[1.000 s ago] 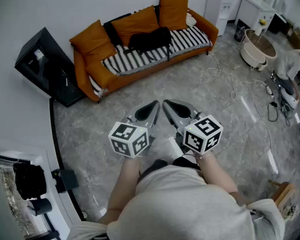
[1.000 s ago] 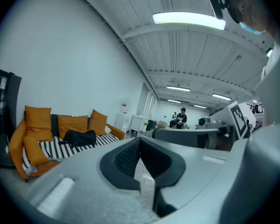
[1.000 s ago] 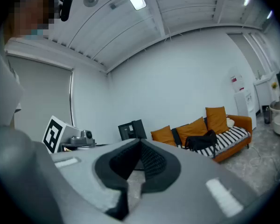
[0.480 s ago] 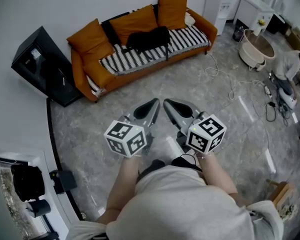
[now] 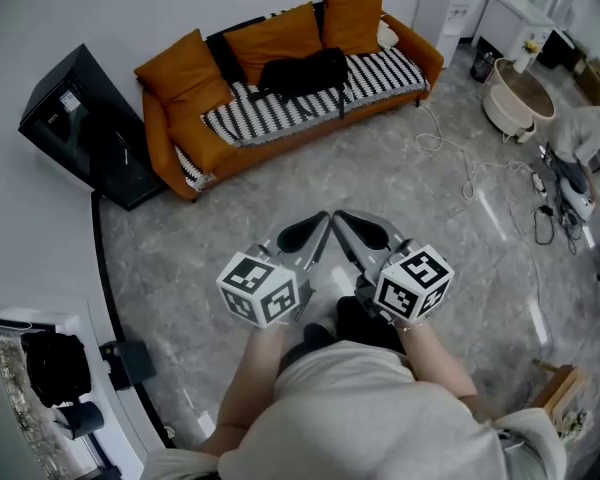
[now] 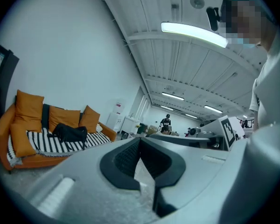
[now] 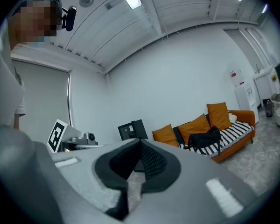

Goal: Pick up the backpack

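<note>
Black backpack (image 5: 302, 72) on orange sofa (image 5: 167, 134)

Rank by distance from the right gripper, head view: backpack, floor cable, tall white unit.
1. Floor cable, on the floor, right of the right gripper.
2. Backpack, ahead on the sofa.
3. Tall white unit, beyond the sofa's right end.

Glossy stone floor (image 5: 400, 173), cloth backpack (image 5: 302, 73) (matt)
</note>
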Demonstrator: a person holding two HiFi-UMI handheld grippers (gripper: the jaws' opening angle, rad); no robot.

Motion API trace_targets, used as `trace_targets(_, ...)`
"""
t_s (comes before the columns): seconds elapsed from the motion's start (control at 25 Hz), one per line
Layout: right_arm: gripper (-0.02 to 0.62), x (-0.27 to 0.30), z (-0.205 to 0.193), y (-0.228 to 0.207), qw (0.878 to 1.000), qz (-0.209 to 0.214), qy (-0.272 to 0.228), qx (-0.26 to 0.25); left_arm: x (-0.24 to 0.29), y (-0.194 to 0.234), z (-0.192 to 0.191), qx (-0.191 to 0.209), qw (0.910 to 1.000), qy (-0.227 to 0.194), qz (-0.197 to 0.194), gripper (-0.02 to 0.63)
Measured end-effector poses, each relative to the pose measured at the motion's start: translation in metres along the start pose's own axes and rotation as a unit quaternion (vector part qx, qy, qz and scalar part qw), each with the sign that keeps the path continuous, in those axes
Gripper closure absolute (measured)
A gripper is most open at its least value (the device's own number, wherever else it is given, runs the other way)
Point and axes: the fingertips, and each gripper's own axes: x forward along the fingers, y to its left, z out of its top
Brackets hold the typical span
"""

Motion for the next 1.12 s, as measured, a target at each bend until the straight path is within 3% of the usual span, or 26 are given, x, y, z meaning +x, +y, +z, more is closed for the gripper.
trace_targets(0.24,0.592,0.019,0.004,-0.029,1.000,-0.009,0.002,-0.010,0.020,0.033,-0.009,-0.020,0.9996,0.012,0.019,0.599)
trace_targets(0.4,0.592,0.052,0.001,-0.075,0.999,-0.023,0.025,-0.033,0.049,0.068,0.006,-0.002,0.9993,0.012,0.036,0.599)
trace_targets(0.56,0.592,0.084,0.024,-0.135,0.999,-0.031,0.019,-0.022,0.084,0.106,0.028,0.014,0.9986,0.005,0.050,0.599)
trace_targets(0.76,0.592,0.125,0.063,-0.188,1.000,-0.012,0.008,-0.017,0.139,0.142,0.054,0.019,0.9980,0.009,0.059,0.598)
trace_targets(1.12,0.592,0.171,0.086,-0.260,1.000,0.009,0.027,-0.010,0.212,0.196,0.071,-0.002,0.9972,0.006,0.074,0.598)
